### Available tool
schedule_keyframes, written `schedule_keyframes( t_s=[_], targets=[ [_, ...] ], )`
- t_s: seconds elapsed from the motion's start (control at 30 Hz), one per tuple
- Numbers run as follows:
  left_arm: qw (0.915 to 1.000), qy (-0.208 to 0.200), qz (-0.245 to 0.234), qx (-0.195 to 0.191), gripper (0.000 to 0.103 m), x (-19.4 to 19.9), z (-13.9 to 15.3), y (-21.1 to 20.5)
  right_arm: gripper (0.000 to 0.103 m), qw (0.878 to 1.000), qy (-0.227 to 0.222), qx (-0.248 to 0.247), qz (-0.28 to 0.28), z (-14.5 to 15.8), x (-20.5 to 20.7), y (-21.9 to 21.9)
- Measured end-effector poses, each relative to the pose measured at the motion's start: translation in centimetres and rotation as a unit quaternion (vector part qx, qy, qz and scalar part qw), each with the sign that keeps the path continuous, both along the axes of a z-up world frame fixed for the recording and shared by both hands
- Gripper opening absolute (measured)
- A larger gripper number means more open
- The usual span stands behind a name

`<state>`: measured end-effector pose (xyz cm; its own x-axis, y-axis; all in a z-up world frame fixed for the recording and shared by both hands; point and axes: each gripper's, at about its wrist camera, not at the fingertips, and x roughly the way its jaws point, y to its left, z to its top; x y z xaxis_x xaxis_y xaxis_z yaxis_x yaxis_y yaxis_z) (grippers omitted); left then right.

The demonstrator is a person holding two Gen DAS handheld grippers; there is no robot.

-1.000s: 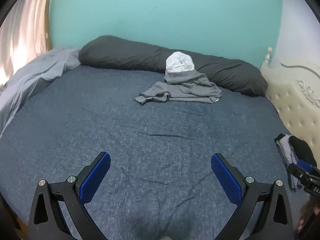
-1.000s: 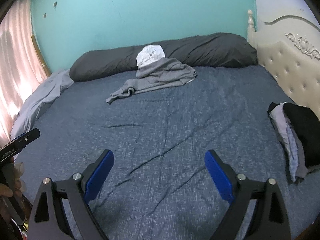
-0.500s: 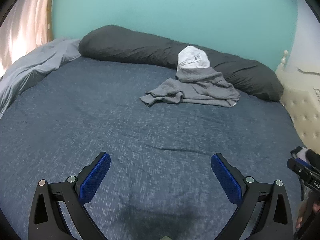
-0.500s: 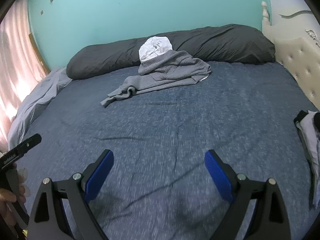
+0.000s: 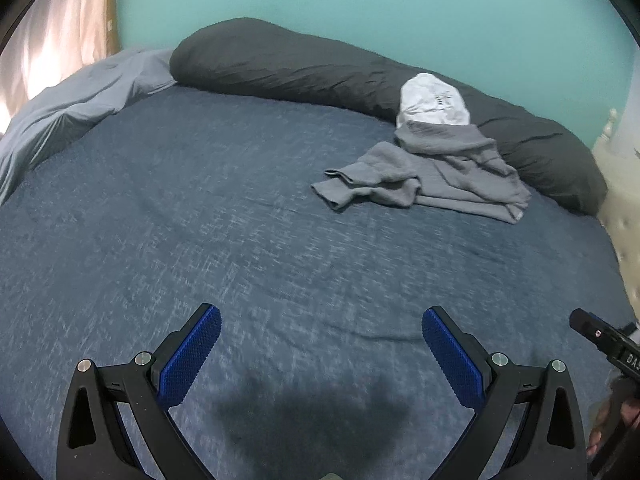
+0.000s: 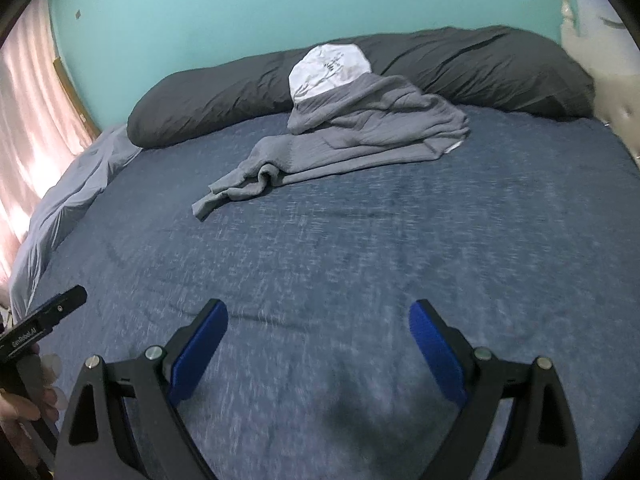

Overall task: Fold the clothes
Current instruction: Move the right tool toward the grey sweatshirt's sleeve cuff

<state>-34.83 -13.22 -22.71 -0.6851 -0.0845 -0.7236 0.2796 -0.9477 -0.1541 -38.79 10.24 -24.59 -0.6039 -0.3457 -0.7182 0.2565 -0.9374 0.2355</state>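
A crumpled grey garment (image 5: 432, 172) (image 6: 352, 136) lies on the blue bed sheet (image 5: 200, 220) (image 6: 400, 248) near the far side, one sleeve trailing toward the left. A white garment (image 5: 432, 100) (image 6: 328, 68) sits behind it, leaning on the dark bolster. My left gripper (image 5: 320, 344) hovers open over bare sheet, well short of the clothes. My right gripper (image 6: 318, 338) is also open and empty, nearer the grey garment's trailing sleeve. Each gripper's body shows at the edge of the other's view.
A long dark grey bolster pillow (image 5: 320, 68) (image 6: 480, 68) runs along the teal wall. A light grey blanket (image 5: 72, 112) (image 6: 60, 208) is bunched at the left by a pink curtain (image 6: 28, 112). A cream padded headboard (image 5: 624, 200) stands at the right.
Both grippers have moved forward over the bed toward the clothes, which now look larger and closer. The dark clothes pile at the right has left both views. Both stay open.
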Motion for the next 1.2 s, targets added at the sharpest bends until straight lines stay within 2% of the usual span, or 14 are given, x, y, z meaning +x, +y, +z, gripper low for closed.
schedule_keyframes(
  t_s=[0.33,0.57,0.87,1.2],
  targets=[
    [0.9998,-0.013,0.01,0.011,0.103,-4.1,-3.1,-2.5,0.092,0.999,-0.013,-0.011,0.028,-3.9,-9.5,-5.6],
    [0.9991,-0.022,0.028,0.021,0.103,-6.3,-5.4,-4.4,0.07,0.998,-0.036,-0.022,0.035,-6.5,-15.3,-8.9],
    [0.9988,-0.024,0.031,0.03,0.103,-7.0,-7.1,-5.9,0.068,0.997,-0.041,-0.033,0.048,-7.7,-19.9,-13.0],
    [0.9987,-0.018,0.021,0.041,0.103,-7.0,-8.1,-6.2,0.068,0.998,-0.039,-0.038,0.03,-8.7,-23.6,-14.7]
  ],
)
